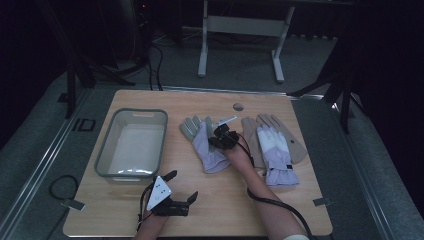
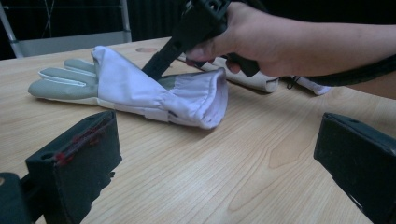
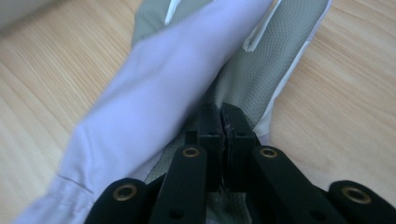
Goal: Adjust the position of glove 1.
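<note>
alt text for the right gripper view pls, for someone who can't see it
Seen along its own black jaws, the right tongs are shut, pinching the grey fabric of a glove that lies on a light wooden table. A fold of the glove's pale lilac cloth stands up and runs diagonally from lower left to upper right.

The letters "ID" (image 1: 83,124) are marked in dark strokes on the grey floor, just off the wooden table's (image 1: 200,220) edge at about nine o'clock, beside the grey bin (image 1: 102,155). No other writing is legible.
</note>
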`<state>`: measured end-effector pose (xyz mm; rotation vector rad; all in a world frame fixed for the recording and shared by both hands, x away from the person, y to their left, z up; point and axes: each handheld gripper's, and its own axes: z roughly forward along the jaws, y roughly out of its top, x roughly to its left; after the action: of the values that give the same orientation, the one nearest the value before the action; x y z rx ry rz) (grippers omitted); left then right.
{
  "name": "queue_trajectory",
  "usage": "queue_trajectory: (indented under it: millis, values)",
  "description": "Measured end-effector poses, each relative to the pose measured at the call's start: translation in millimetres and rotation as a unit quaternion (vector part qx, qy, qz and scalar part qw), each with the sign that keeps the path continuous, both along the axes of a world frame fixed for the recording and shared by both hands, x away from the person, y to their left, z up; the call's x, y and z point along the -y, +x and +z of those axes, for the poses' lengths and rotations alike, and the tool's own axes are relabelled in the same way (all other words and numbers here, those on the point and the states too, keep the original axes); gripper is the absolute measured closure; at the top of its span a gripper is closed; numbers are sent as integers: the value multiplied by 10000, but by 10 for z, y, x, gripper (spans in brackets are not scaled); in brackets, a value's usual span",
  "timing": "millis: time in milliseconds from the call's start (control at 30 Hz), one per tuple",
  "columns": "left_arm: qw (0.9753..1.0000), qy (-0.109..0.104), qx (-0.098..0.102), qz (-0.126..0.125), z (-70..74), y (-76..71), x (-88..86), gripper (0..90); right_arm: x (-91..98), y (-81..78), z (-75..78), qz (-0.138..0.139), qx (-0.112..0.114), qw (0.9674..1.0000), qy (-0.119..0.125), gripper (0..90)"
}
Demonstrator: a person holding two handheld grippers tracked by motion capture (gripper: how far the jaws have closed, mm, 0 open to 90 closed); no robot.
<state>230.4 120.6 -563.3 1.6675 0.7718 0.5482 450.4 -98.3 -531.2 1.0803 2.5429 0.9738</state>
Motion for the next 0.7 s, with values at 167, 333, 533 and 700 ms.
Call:
queue_trajectory:
  millis: [167, 333, 533, 700]
  values:
    - [10000, -9, 7, 12, -1, -2, 0, 5, 82, -117, 151, -287, 25, 9986, 434, 883]
    - [10000, -26, 14, 24, -2, -2, 1, 5, 232, -306, 387, -600, 177, 9947, 822, 884]
    - [10000, -10, 9, 29, -1, 0, 2, 5, 482, -627, 509, -884, 237, 9871, 1314, 884]
    - [10000, 1, 3, 35, 0, 0, 3, 5, 659, -835, 454, -992, 141, 9833, 1517, 884]
